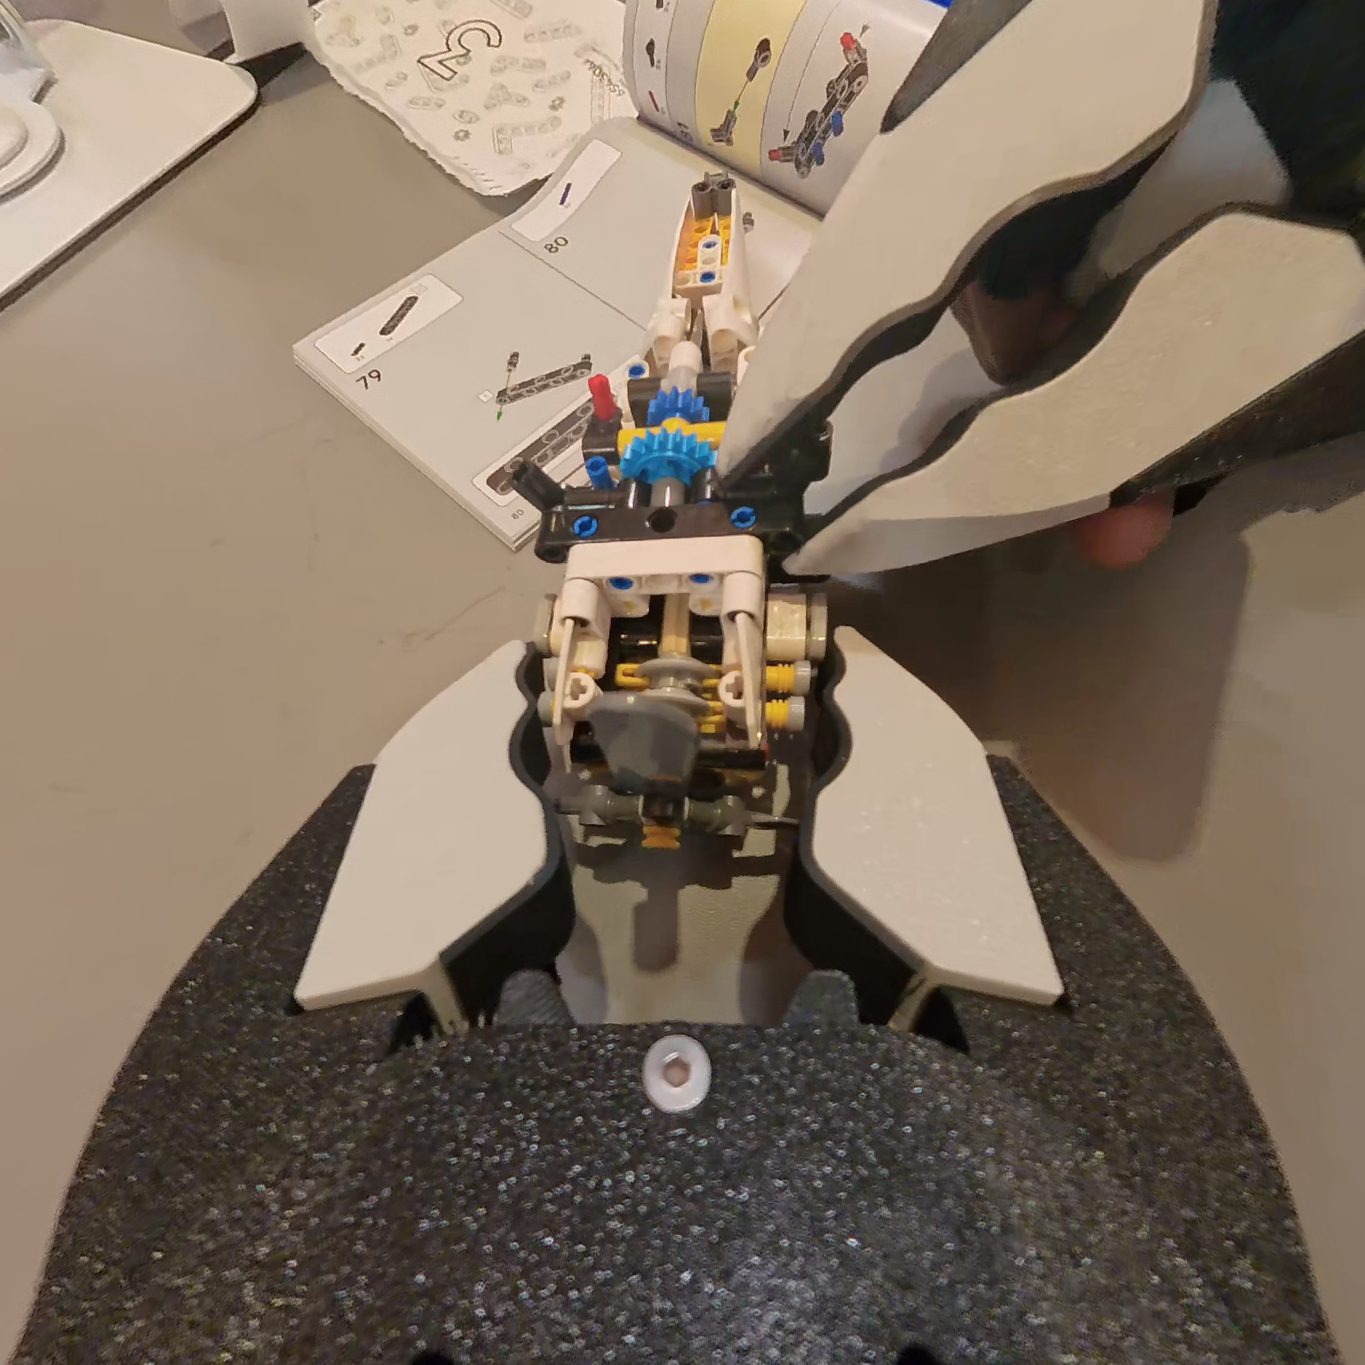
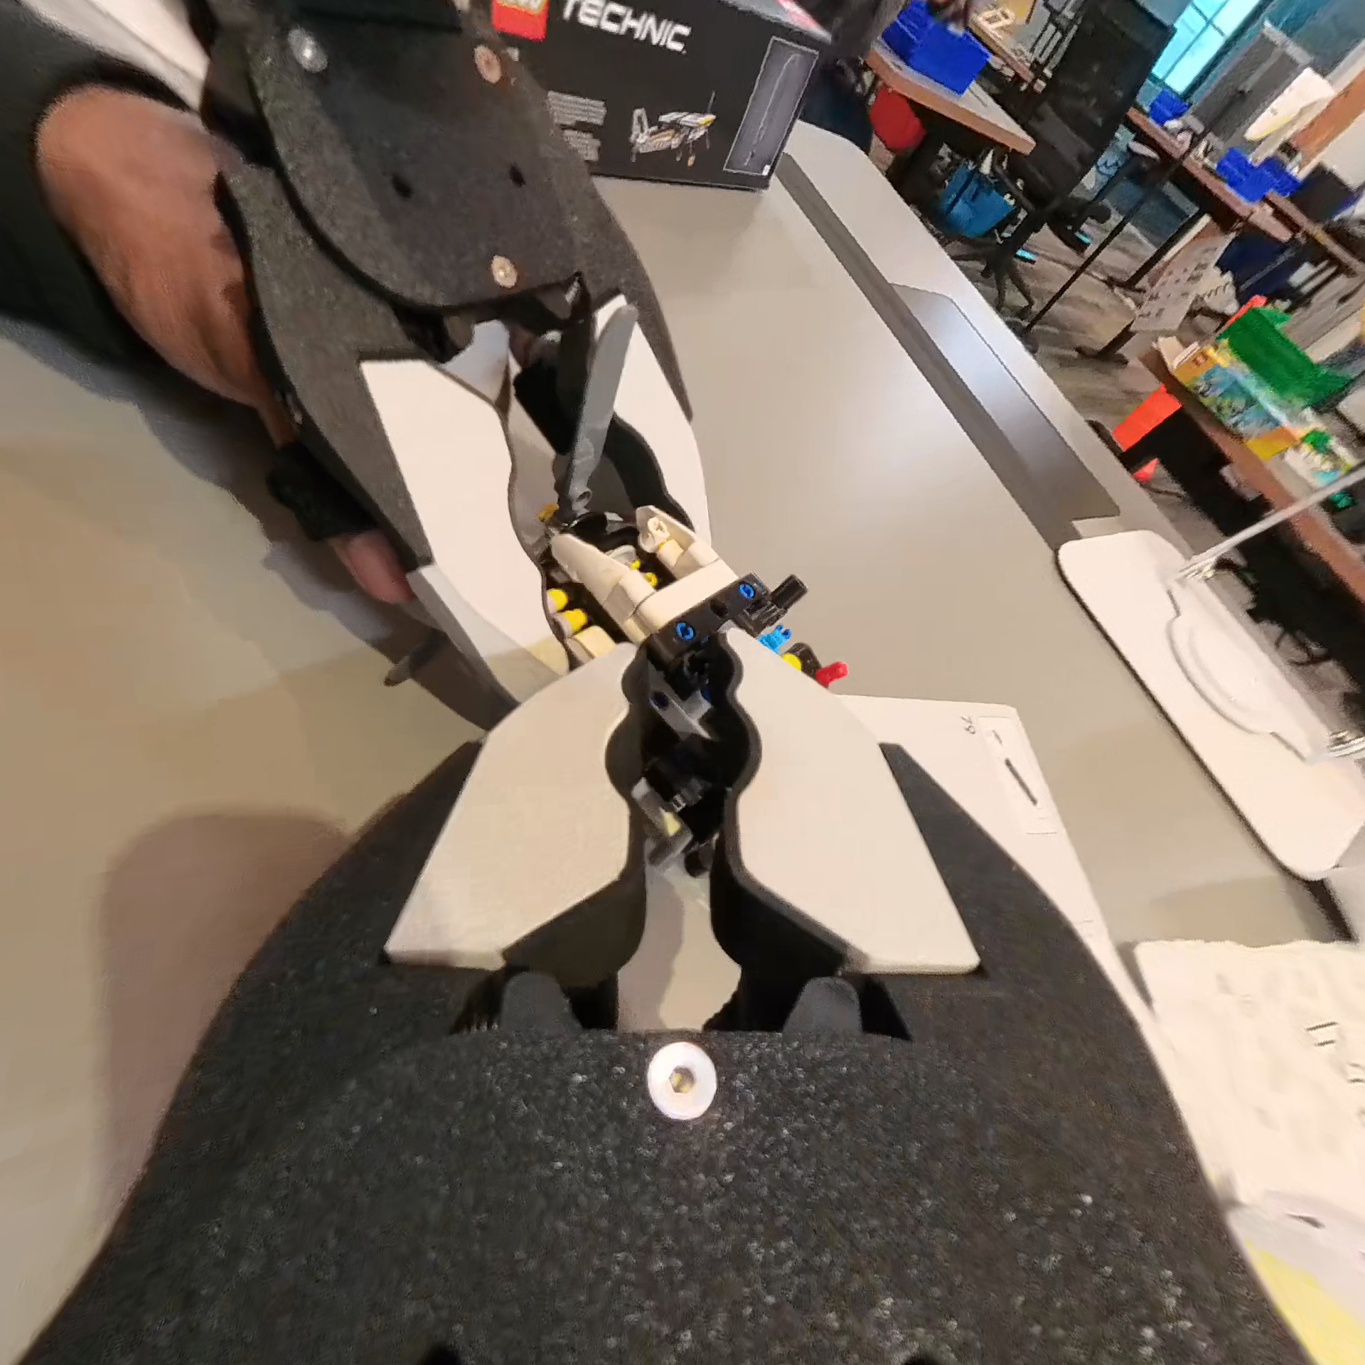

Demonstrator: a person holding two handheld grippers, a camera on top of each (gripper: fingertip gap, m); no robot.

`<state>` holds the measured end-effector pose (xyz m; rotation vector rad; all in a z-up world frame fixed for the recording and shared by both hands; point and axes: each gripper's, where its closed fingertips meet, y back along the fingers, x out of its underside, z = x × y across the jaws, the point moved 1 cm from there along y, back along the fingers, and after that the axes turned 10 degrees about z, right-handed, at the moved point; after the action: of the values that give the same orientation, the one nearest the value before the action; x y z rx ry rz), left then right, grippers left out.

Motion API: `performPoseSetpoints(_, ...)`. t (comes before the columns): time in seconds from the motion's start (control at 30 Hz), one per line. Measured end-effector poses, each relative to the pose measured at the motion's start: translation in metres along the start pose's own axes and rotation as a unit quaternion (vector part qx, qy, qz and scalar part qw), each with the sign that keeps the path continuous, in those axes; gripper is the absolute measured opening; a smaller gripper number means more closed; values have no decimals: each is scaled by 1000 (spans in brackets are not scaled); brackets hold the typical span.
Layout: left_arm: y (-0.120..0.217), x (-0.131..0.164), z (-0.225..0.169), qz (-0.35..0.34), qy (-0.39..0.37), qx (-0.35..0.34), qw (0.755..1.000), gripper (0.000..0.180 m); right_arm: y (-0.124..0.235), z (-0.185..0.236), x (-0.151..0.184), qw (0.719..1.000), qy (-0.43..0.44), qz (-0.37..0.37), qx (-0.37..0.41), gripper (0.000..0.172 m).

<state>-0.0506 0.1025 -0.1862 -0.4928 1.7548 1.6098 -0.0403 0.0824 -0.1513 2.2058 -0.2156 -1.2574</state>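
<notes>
Plain grey-beige tabletop (image 2: 886,414) under warm indoor light, a few faint scuffs on it. Past its far edge the room opens into a workshop kind of space: long brown-topped tables (image 2: 953,103) on dark legs, blue bins (image 2: 934,37) stacked on them, colourful boxes (image 2: 1256,384) along the right side, dark floor (image 2: 1108,295), and a bright teal-lit window (image 2: 1211,37) at the back.

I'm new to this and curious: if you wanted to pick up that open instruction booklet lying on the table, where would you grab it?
Probably by its free near corner, coming in low from the left. The booklet lies flat, so only an edge offers the fingers anything to pinch, and the toy model covers its right side.
</notes>
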Motion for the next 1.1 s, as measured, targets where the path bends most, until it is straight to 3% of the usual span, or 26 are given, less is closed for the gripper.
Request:
performPoseSetpoints(0.13, 1, -1, 0, -3, 5, 7, 1000, 73, 1, 0, -1, 999, -30, -13, -14, 15)
performPoseSetpoints(0.57, 12, -15, -1, -57, -14, 28, 998, 73, 1, 5, -2, 998, 53, -4, 24, 15)
performPoseSetpoints(1.1, 17, -12, -7, -61, -24, 86, 994, 63, 4, 12, -5, 993, 112, 0, 40, 14)
